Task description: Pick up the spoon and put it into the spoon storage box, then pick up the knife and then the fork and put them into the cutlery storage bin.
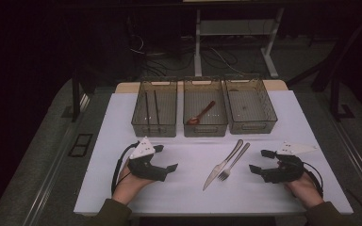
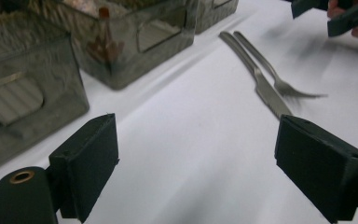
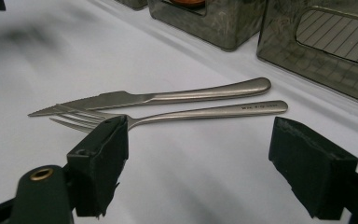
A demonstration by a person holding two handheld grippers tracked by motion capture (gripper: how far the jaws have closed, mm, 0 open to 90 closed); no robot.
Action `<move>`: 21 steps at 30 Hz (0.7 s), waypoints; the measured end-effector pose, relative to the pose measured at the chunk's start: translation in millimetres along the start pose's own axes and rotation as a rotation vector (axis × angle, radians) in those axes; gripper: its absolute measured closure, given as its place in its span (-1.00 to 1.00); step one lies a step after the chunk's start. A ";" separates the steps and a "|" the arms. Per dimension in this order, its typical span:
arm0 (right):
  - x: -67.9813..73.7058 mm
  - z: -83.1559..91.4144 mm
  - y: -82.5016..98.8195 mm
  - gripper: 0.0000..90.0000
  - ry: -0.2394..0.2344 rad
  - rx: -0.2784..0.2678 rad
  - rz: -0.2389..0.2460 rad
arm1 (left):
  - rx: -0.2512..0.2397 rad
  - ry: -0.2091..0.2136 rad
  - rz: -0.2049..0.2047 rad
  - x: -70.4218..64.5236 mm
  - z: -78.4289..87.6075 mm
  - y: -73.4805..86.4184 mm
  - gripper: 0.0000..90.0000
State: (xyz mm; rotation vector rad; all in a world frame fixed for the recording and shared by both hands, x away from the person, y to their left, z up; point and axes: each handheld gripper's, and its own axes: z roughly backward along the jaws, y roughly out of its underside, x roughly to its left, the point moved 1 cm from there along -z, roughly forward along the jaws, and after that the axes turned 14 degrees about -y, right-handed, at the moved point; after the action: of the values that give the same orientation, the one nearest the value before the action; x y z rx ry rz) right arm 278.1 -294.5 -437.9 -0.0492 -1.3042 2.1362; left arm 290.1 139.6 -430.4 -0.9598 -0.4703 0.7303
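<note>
Resting low on the white tabletop [image 1: 184, 188], the left gripper [image 1: 166, 170] at the lower left of the high view and the right gripper [image 1: 255, 169] at the lower right both stand with jaws spread wide and nothing between them. Between the two, just right of centre, a brushed-steel table knife [image 1: 222, 165] and a matching steel fork [image 1: 234, 162] lie side by side, touching or nearly so, handles pointing toward the upper right. In the right gripper view the fork [image 3: 177, 115] sits just ahead of the jaws, the knife [image 3: 168, 97] beyond it. Behind, three smoky translucent plastic bins line the upper middle: the left bin [image 1: 154, 129] holds two dark chopsticks [image 1: 151, 110], the middle bin [image 1: 206, 129] a reddish-brown spoon [image 1: 201, 114], the right bin [image 1: 252, 126] looks bare. Judging by the layout, sorting cutlery is the job; the nearer fork seems best taken by the right gripper, pinched across its handle and lifted clear without dragging the knife alongside.
</note>
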 end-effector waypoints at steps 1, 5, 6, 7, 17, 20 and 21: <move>-0.4 -0.1 -0.2 -0.59 0.001 0.001 0.000 | 0.003 -0.009 -0.004 0.0 1.0 2.9 -0.77; -1.0 -1.5 -1.9 -0.63 -0.003 0.013 -0.016 | 0.008 -0.027 0.016 0.7 5.0 11.4 -0.89; -1.3 -2.2 -2.5 -0.66 0.003 0.028 -0.019 | 0.014 -0.032 0.022 0.8 6.1 13.2 -0.91; -1.6 -2.9 -2.7 -0.66 0.006 0.041 -0.023 | 0.013 -0.035 0.022 0.7 6.6 14.7 -0.92; -10.4 -5.4 -6.0 -0.66 0.068 0.117 -0.079 | 0.033 -0.049 0.000 -0.6 8.1 19.3 -0.97; -9.8 -7.6 -12.0 -0.68 0.075 0.102 -0.081 | 0.035 -0.045 0.000 -0.8 7.7 19.7 -0.97; -10.4 -8.5 -13.9 -0.68 0.080 0.096 -0.082 | 0.036 -0.043 0.001 -0.7 7.4 19.7 -0.97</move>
State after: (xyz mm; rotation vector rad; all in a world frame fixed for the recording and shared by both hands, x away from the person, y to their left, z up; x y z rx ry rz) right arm 296.2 -288.9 -433.9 -0.0400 -1.1372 2.1022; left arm 278.0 150.6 -443.8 -0.9123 -0.4927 0.7587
